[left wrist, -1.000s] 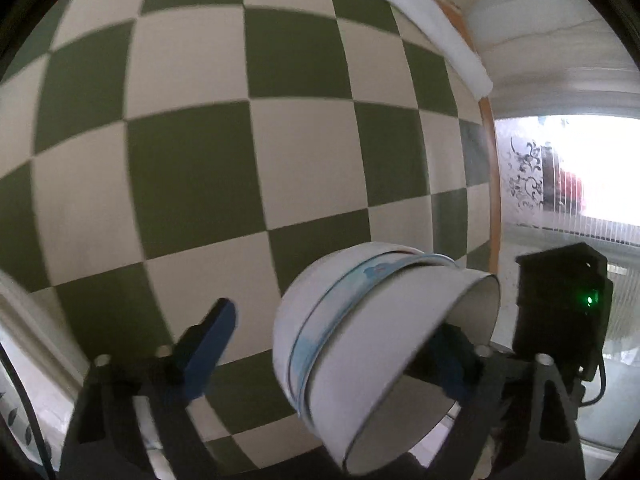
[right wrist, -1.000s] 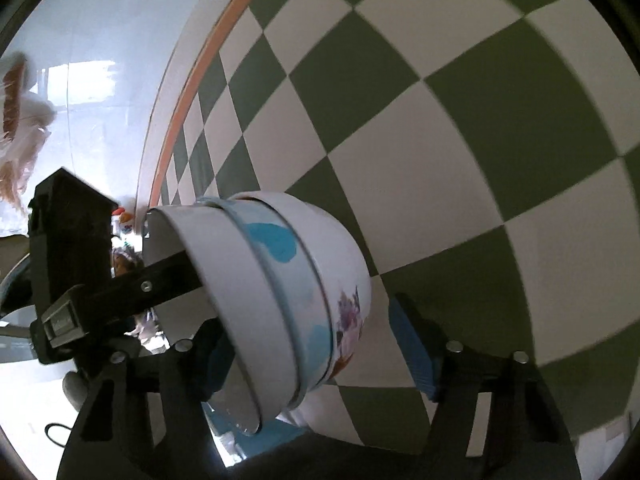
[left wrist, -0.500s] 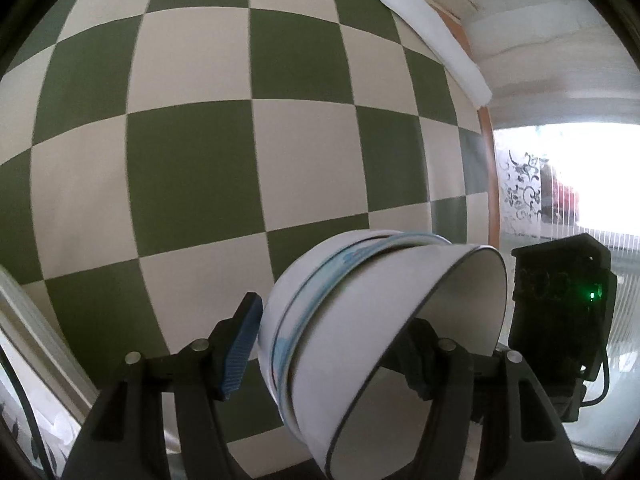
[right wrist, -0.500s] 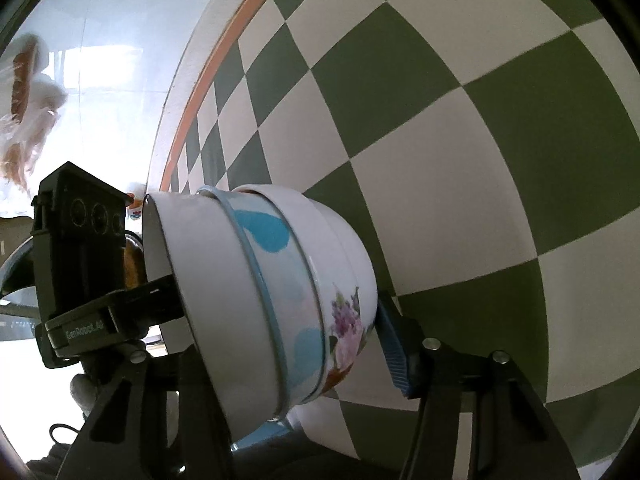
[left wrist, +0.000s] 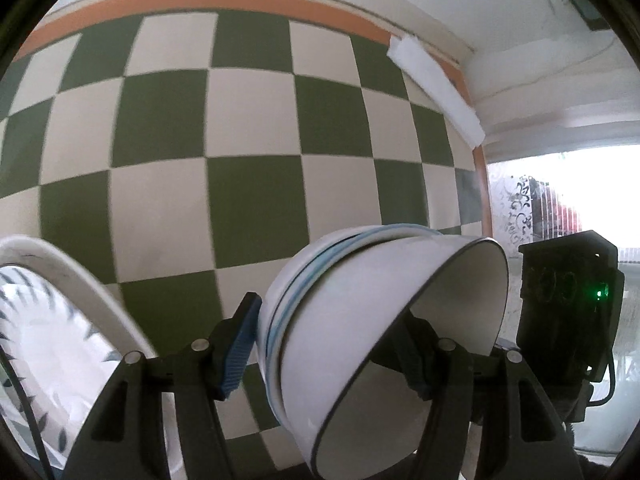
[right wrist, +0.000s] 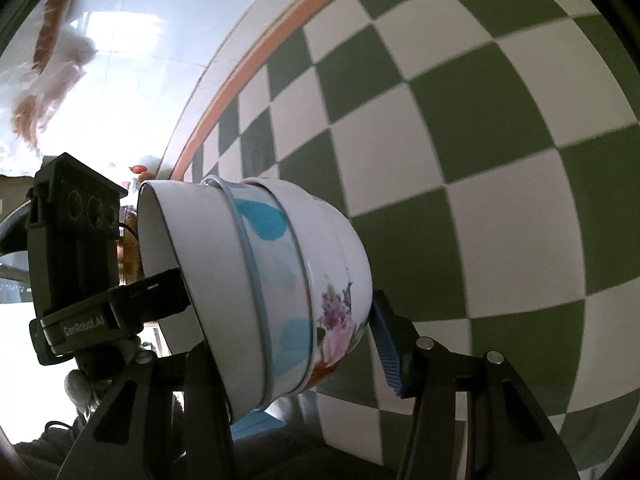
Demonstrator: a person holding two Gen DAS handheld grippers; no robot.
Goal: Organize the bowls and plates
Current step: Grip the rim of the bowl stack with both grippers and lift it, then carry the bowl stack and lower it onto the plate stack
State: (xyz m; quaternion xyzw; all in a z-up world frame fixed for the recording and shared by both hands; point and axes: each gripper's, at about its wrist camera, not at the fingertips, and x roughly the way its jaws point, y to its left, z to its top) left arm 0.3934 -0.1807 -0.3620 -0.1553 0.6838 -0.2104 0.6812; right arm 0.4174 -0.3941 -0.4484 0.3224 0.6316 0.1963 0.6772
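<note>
The left tongs (left wrist: 328,344) clamp a nested stack of bowls (left wrist: 360,312), one blue pad against the stack's base, the other finger inside the mouth. The right tongs (right wrist: 288,344) grip the same stack (right wrist: 276,280) likewise, their jaws closing on it. It is held tipped on its side above the table (left wrist: 256,140), which wears a green-and-cream checked cloth with an orange edge. Three bowls show: plain white, blue-patterned, floral. One leaf-patterned plate (left wrist: 60,320) lies at lower left. A white folded cloth (left wrist: 436,88) rests near the far corner beside pale walls.
</note>
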